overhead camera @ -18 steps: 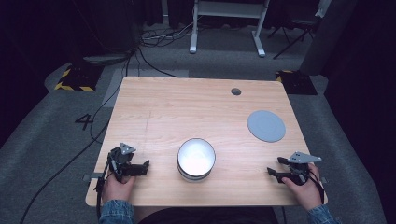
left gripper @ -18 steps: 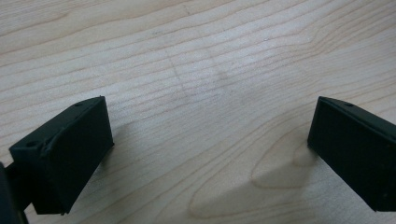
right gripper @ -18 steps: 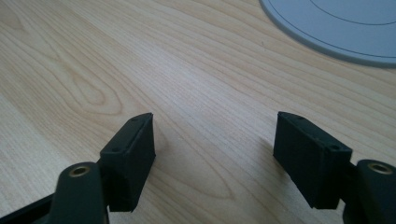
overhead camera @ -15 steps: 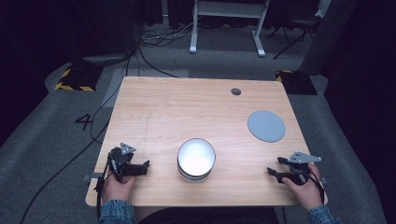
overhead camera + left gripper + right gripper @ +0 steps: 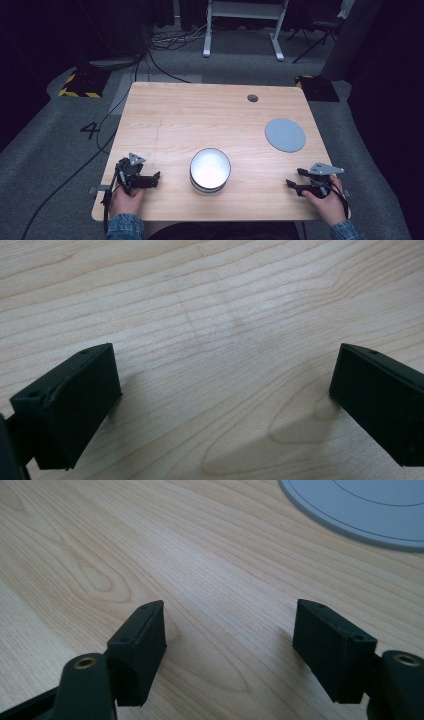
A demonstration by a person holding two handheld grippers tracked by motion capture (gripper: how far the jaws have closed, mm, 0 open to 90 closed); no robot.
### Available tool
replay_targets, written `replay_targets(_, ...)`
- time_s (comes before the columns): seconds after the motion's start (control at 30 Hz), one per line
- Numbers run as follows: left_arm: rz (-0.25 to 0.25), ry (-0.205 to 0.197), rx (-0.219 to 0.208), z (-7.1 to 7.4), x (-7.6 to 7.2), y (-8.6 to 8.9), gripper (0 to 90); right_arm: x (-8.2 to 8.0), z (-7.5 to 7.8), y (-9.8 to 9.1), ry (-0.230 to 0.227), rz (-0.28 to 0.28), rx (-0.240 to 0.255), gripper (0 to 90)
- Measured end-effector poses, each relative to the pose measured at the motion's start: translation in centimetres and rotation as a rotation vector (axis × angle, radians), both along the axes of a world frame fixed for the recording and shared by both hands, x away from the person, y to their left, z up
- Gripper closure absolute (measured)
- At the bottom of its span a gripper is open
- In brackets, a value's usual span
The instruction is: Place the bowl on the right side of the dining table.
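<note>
Nothing moved, round white bowl (image 5: pixel 210 170), woodgrain table (image 5: pixel 200 117)

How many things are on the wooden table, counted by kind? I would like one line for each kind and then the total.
White bowl: 1
Grey round disc: 1
Gripper: 2, the left gripper and the right gripper, both open with nothing between the jaws
Total: 4
</note>
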State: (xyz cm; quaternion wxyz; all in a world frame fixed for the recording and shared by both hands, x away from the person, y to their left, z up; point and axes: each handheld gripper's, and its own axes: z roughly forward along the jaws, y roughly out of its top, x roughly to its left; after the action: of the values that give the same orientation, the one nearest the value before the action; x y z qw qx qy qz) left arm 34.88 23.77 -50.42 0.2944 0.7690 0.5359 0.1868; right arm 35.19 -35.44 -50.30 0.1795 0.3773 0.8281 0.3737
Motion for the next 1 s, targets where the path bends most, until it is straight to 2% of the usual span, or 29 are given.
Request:
replay_targets(0.53,-0.004,-0.001,0.002,0.0,0.1,0.0,0.1,-0.1,0.0,0.0,0.001,-0.004,0.001,30.4)
replay_targets(0.63,-0.004,0.0,0.001,0.0,0.1,0.0,0.2,-0.2,0.3,0.1,0.019,-0.002,-0.013,32.1)
replay_targets(0.77,-0.004,0.0,0.001,0.0,0.1,0.0,0.2,-0.3,1.5,0.5,0.032,0.009,-0.013,31.9)
replay_targets(1.0,-0.004,0.0,0.001,0.0,0.1,0.0,0.1,-0.2,4.5,1.7,0.017,0.049,-0.029,32.1)
